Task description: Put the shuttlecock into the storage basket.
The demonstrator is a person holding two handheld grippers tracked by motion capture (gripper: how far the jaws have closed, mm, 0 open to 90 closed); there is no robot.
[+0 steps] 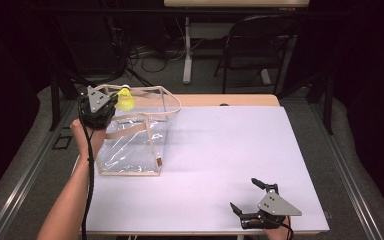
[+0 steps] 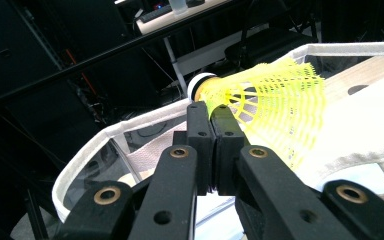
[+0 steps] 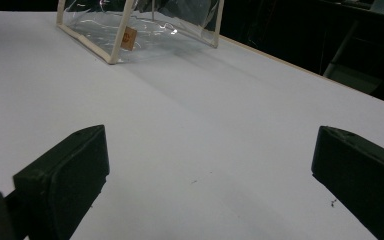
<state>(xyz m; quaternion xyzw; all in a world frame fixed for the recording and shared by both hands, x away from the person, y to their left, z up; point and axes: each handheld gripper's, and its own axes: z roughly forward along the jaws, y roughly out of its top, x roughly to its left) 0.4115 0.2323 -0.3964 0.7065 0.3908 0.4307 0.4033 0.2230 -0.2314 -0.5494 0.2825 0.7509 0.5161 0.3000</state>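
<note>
We see a yellow mesh-skirted shuttlecock [image 2: 265, 102] with a white cork tip, tilted, pinched at its skirt by our left tool [image 2: 212, 112] above the open mouth of the clear bag [image 1: 135, 142]. That bag, see-through plastic with beige trim and straps, stands upright at the far left of the white surface [image 1: 230, 160].

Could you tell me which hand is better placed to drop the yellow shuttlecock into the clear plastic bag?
Left: the left gripper already clamps the yellow mesh shuttlecock above the clear cream-trimmed bag; the right gripper rests open, far away.
</note>
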